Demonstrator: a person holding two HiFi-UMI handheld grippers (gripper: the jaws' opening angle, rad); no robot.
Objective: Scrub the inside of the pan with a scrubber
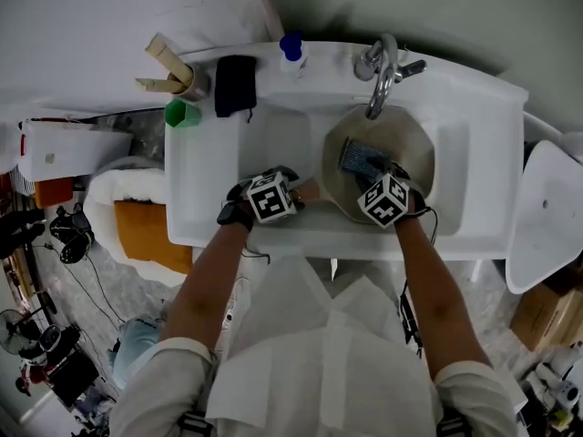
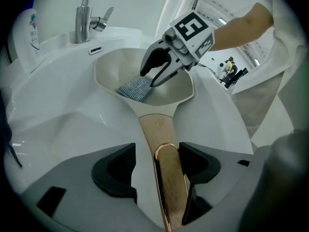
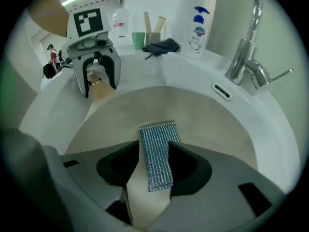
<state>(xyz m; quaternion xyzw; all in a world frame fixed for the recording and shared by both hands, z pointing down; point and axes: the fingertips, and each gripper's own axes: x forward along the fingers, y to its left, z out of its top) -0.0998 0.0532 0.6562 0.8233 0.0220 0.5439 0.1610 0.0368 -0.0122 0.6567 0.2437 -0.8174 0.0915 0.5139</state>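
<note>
White sink (image 1: 209, 180); beige pan (image 1: 414, 148) inside, directly under chrome faucet (image 1: 381, 76).

The head camera sits high up and looks almost straight down. It sees the whole white sink (image 1: 474, 144), with the tap (image 1: 381, 71) at the far side and the person's arms (image 1: 214, 280) reaching in from the near side.

The camera on the left gripper (image 2: 158, 170) sits low and very close. It looks along the handle (image 2: 155, 129) and across the pan (image 2: 113, 66) to the tap.

The camera on the right gripper (image 3: 149, 166) also sits close. It looks down into the pan, with the tap on the right.

All three views share the pan and the tap. Each gripper camera sees the other gripper too.
</note>
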